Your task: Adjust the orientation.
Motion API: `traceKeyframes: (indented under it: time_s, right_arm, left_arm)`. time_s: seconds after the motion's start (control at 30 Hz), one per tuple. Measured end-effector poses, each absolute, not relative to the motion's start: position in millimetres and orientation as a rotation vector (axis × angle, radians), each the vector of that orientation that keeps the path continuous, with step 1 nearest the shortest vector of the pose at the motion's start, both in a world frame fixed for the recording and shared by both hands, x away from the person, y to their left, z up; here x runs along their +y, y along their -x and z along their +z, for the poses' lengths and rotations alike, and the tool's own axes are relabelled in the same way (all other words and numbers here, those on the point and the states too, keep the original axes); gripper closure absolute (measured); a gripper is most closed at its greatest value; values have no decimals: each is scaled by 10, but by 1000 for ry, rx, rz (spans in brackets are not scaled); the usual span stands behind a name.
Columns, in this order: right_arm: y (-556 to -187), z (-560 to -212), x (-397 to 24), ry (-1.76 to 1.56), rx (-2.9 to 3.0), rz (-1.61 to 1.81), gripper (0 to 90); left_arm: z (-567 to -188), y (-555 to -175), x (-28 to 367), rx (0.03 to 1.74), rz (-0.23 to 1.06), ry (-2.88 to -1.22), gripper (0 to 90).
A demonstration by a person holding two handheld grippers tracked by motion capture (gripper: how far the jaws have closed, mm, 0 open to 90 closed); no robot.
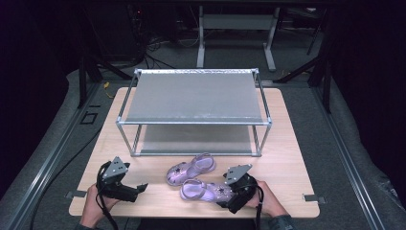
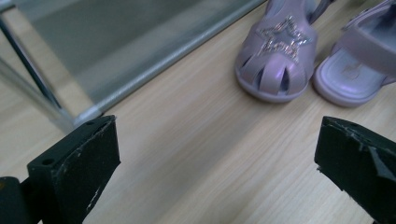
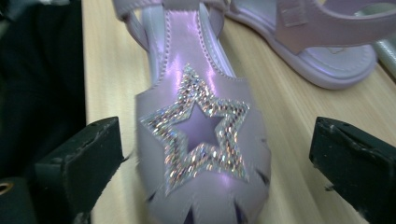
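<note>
Nearest me, my right gripper [image 3: 215, 154] straddles the near lilac star-studded sandal's [image 3: 201, 140] toe, jaws spread; my left gripper [image 2: 215, 154] gapes empty beside the silver two-tier rack [image 1: 194, 112].

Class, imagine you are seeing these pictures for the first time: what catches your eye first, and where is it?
A pair of shiny purple sandals with glittering stars lies at the table's near edge, in front of a two-tier metal shoe rack. The right gripper is open with its jaws either side of the near sandal's toe; the left gripper waits open beside them.
</note>
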State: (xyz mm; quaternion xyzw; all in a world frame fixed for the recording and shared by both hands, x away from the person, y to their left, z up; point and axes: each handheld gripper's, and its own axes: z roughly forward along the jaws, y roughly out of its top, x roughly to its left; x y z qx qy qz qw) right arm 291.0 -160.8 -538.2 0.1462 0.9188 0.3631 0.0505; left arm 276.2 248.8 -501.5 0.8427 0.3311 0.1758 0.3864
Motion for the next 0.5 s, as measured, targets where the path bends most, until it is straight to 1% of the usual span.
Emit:
traceKeyframes:
  time_s: [0.03, 0.1, 0.13, 0.17, 0.23, 0.3, 0.37, 0.5]
  right_arm:
    - [-2868, -5319, -1712, -502, 2770, 1146, 0]
    - [-2844, -5293, -1766, -552, 2752, 1162, 0]
    - [-2781, -5242, -1884, -620, 2721, 1195, 0]
    - [-2781, -5242, -1884, -620, 2721, 1195, 0]
    - [-2696, -5200, -2037, -710, 2669, 1166, 0]
    - [-2679, -5213, -2100, -755, 2637, 1225, 0]
    - [-2625, -5187, -2202, -815, 2608, 1161, 0]
    - [-2554, -5193, -2387, -899, 2537, 1171, 0]
  left_arm:
    - [-4994, -2769, 2463, 830, 438, -2144, 0]
    - [-4953, -2789, 2419, 797, 431, -2141, 0]
    - [-4918, -2803, 2363, 773, 417, -2138, 0]
    - [-4918, -2803, 2363, 773, 417, -2138, 0]
    - [-4886, -2817, 2310, 735, 412, -2145, 0]
    - [-4856, -2838, 2226, 685, 417, -2164, 0]
    - [-4832, -2857, 2142, 635, 410, -2184, 0]
    - [-4777, -2869, 1928, 505, 389, -2237, 0]
